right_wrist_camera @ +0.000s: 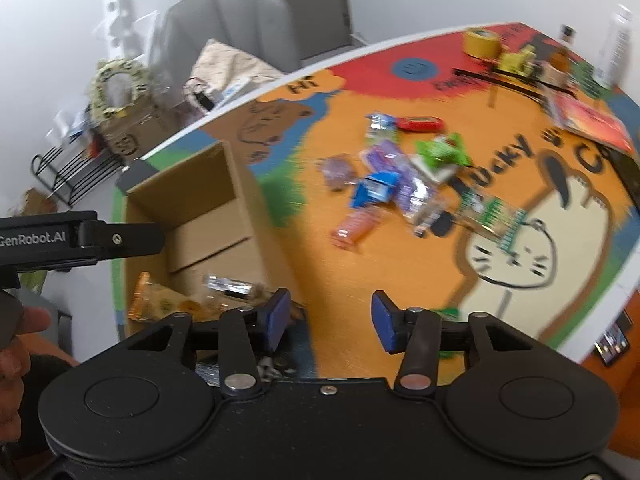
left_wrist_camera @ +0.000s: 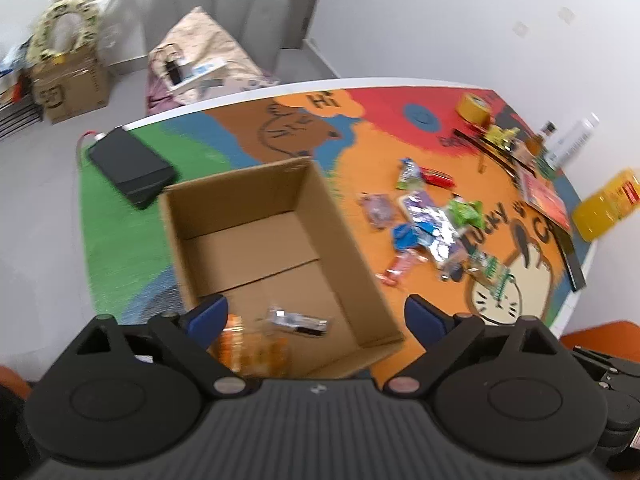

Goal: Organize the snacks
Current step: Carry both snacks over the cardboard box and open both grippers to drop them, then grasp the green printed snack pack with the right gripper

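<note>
cardboard box (left_wrist_camera: 280, 240) already held an orange packet (left_wrist_camera: 236, 340) and a clear one (left_wrist_camera: 296, 320). both grippers, left gripper (left_wrist_camera: 314, 314) and right gripper (right_wrist_camera: 326, 316), had fingers apart, nothing between. best swing out cleanly toward the snack pile (right_wrist_camera: 400, 184) at one o'clock on the bench (right_wrist_camera: 400, 280), well apart from either fingers.
</note>
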### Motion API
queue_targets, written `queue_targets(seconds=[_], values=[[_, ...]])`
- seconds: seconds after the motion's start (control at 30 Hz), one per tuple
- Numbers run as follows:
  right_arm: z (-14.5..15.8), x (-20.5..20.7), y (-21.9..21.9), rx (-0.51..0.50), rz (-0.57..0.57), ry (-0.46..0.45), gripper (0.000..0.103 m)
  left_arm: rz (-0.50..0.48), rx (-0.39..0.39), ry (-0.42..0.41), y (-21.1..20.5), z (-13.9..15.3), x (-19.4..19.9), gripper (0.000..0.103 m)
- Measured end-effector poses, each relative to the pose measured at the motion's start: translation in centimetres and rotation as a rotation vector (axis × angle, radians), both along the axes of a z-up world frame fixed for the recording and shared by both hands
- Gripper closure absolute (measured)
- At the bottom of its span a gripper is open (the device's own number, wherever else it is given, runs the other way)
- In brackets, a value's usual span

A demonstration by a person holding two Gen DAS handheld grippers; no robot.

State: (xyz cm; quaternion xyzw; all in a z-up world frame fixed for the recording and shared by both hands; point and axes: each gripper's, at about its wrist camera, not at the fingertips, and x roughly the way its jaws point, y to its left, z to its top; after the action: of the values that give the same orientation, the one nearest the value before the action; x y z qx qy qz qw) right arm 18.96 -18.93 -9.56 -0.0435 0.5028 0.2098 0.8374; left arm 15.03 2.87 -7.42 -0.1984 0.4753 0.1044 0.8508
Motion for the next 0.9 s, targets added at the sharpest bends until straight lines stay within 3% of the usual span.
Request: queue_targets(seconds=[0.2, 0.47, 0.9], values=[[-0.7, 0.4, -3.3, -0.022, -0.074, 0.009, 0.038, -0.092, 0.007, -0.003, -3.2, -0.5, 1.6, 0.006], [-2.5, 1.3, -5.8, -0.033, -0.12, 0.05, 0.038, -0.172, -0.023, -0.004, -6.4, -1.3, 2.9, 0.006], [-7.7, 4.0, -6.5, 0.003, -0.112, 0.14, 0.043, -0.241, 0.05, -0.009, -9.1, -2.4, 5.3, 0.007]])
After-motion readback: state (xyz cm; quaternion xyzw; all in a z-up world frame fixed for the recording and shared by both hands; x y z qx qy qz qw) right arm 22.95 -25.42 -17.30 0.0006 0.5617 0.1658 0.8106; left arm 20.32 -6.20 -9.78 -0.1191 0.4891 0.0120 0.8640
